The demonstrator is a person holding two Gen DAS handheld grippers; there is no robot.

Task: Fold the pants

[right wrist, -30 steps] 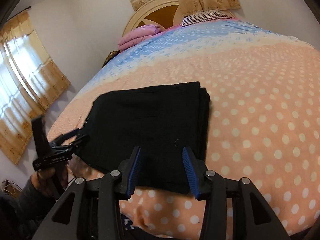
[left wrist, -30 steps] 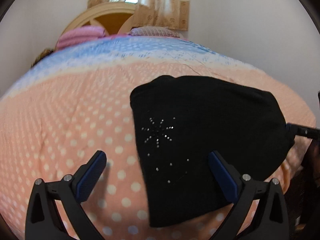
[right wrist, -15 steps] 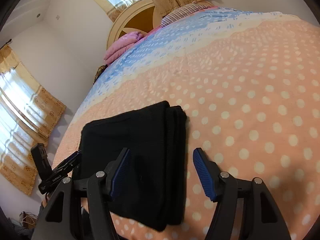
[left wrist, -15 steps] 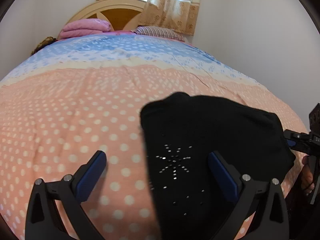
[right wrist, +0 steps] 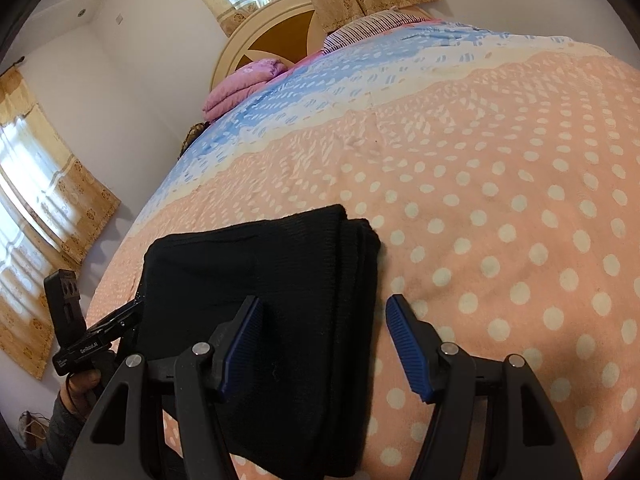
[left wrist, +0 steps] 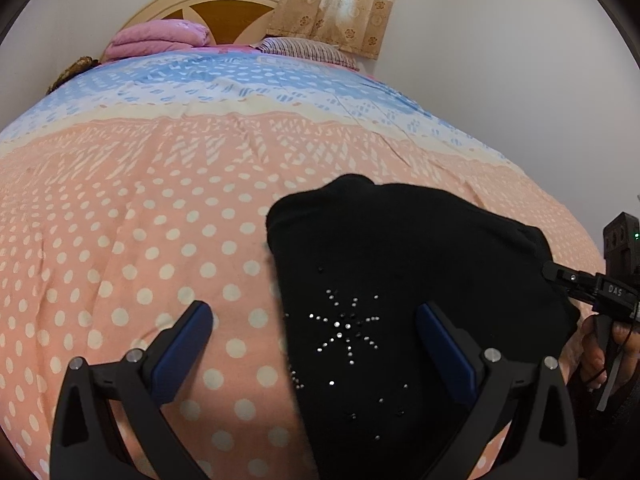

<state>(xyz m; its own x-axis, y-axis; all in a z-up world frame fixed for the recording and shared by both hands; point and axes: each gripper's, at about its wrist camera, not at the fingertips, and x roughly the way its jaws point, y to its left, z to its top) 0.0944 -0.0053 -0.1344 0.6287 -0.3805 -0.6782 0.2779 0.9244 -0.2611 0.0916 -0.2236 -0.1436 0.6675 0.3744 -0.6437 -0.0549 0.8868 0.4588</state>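
The black pants lie folded into a compact stack on the peach polka-dot bedspread, with a rhinestone star on top. They also show in the right wrist view, layered edges facing right. My left gripper is open and empty, above the stack's left edge. My right gripper is open and empty, above the stack's right edge. Each gripper shows at the side of the other's view: the right one, the left one.
The bed runs back to a cream headboard with a pink folded blanket and a striped pillow. Curtained windows stand on the left wall. White walls surround the bed.
Both grippers have pulled back and tilted up from the folded pants. The right gripper's jaws have opened wider. The pants lie still.
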